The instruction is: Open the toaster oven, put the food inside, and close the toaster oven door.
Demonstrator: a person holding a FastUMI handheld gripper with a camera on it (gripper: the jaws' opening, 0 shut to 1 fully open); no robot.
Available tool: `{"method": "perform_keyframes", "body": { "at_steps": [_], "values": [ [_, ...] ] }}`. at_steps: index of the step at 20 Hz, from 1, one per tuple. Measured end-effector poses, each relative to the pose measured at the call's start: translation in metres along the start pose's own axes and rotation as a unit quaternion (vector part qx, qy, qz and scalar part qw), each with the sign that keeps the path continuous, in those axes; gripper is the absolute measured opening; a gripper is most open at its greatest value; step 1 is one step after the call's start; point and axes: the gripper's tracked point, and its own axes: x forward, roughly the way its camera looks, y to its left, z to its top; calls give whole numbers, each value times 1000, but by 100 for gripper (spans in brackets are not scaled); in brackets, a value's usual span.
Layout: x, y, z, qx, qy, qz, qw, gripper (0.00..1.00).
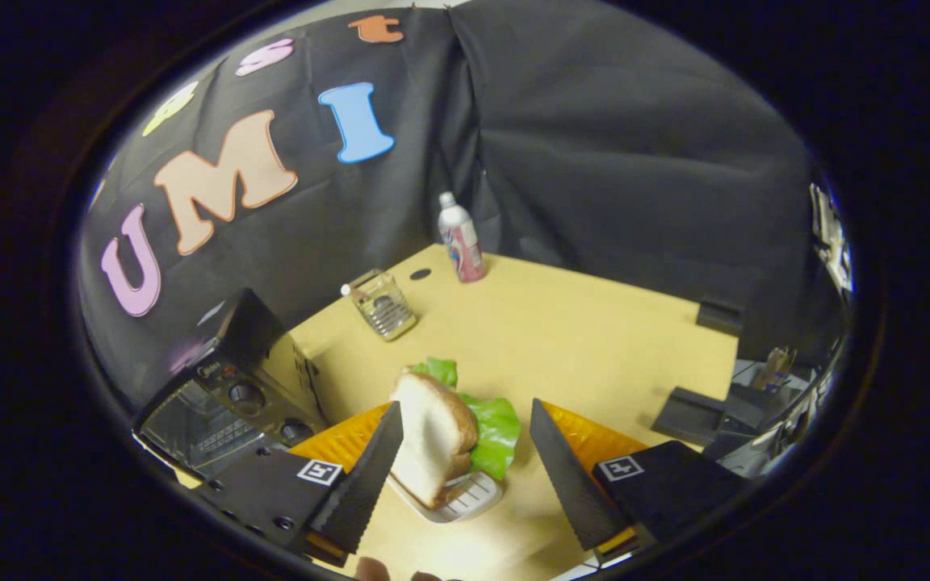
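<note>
The gripper (465, 452) hung over the wooden table (578, 339) with its fingers spread wide, pressing on nothing. Between them, nearer the left finger, a sandwich (437, 436) (bread with green lettuce) stood tilted in a small white tray (465, 498). To the left sat the toaster oven (227, 395), its glass door closed. Farther off stood a glass jar (383, 303), and beyond it a bottle (462, 240) near the booth's wall.

Handheld two-finger gripper (465, 464): wedge-shaped fingers (364, 476) with ridged inner faces, orange side panels, square black-and-white markers, round screw holes.
</note>
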Motion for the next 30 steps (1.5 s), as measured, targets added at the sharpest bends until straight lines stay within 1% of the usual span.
{"method": "perform_keyframes", "body": {
  "at_steps": [2, 6, 7, 8, 11, 13, 14, 17, 21, 24, 27, 30],
  "values": [
    [15, 3, -18, -1, 35, 14, 999, 99],
    [29, 9, -46, -24, 87, 24, 996, 79],
    [27, 16, -48, -18, 89, 38, 995, 74],
    [27, 16, -48, -17, 89, 34, 995, 69],
    [22, 21, -43, -9, 84, 46, 995, 53],
    [21, 32, -33, 8, 71, 71, 995, 43],
    [19, 30, -33, 8, 69, 68, 995, 38],
    [10, 29, -26, -3, 56, 54, 997, 30],
    [-6, 35, -5, -1, 22, 44, 999, 30],
    [-29, 49, 20, 20, -22, 53, 998, 30],
    [-52, 77, 31, 62, -48, 86, 993, 30],
    [-67, 108, 24, 101, -51, 126, 986, 30]
  ]
}}
